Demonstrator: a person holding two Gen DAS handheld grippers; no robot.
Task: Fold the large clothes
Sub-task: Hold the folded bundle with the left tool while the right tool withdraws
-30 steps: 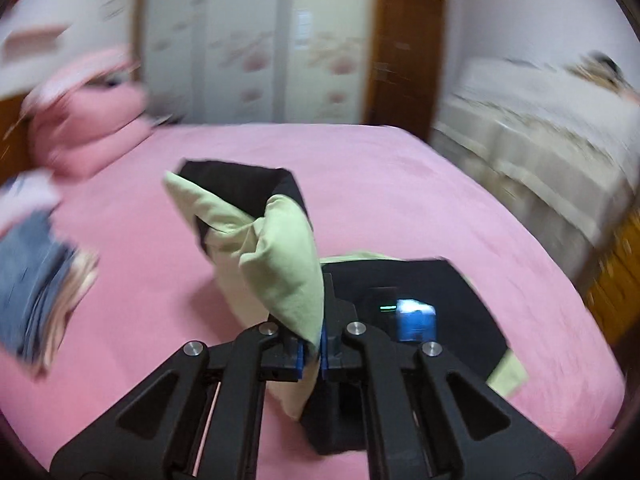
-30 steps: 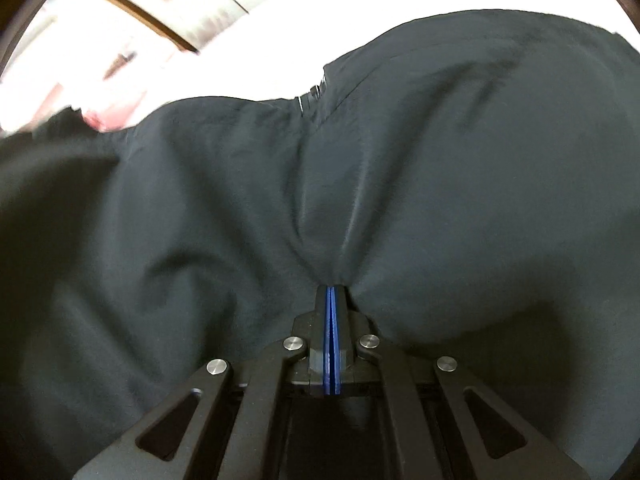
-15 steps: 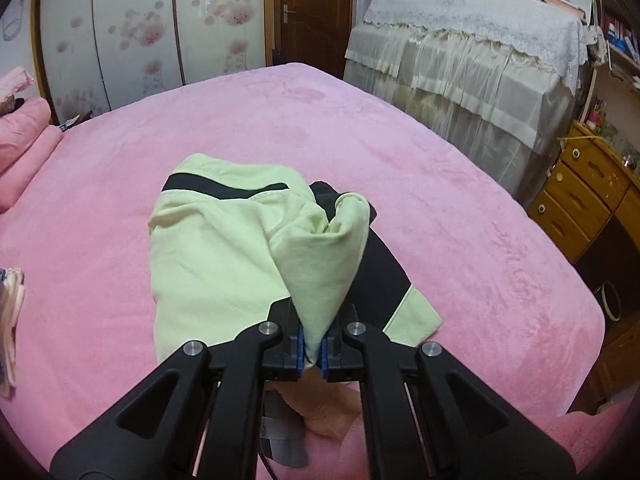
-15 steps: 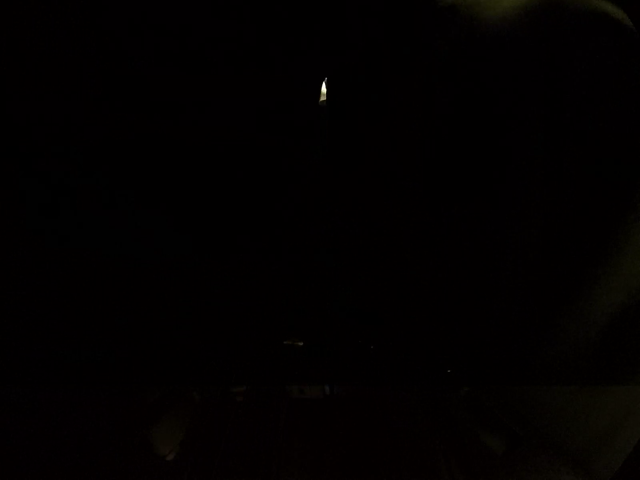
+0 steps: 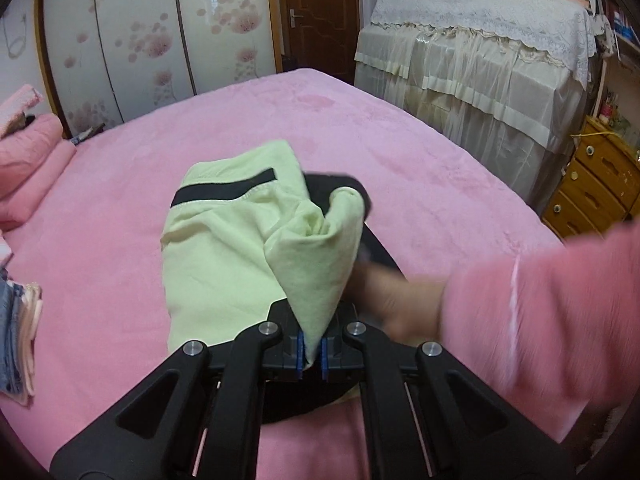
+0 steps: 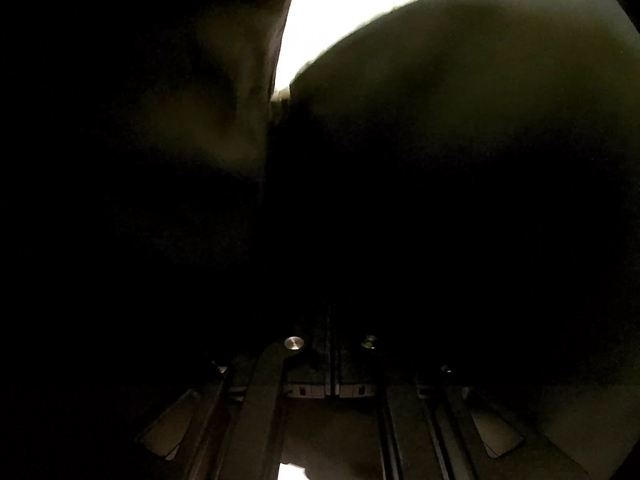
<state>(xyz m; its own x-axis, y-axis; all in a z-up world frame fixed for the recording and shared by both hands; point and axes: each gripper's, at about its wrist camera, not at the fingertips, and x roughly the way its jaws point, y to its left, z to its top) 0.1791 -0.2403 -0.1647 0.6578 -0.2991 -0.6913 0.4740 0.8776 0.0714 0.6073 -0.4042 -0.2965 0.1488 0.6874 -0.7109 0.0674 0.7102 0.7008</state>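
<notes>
A light green and black garment lies folded on the pink bed. My left gripper is shut on a raised green corner of it, just above the bed. In the right wrist view the garment covers the lens and the picture is almost black. My right gripper shows dimly with its fingers close together under the cloth. Whether cloth sits between them is not visible. A hand in a pink sleeve reaches in from the right, blurred.
A stack of folded clothes lies at the bed's left edge. Pink pillows sit at the far left. A lace-covered cabinet and a wooden drawer unit stand to the right. A wardrobe and door are behind.
The green part has been laid down over the black part and flattened. The pink-sleeved arm has come into the left wrist view. The right wrist view went from black to faint light.
</notes>
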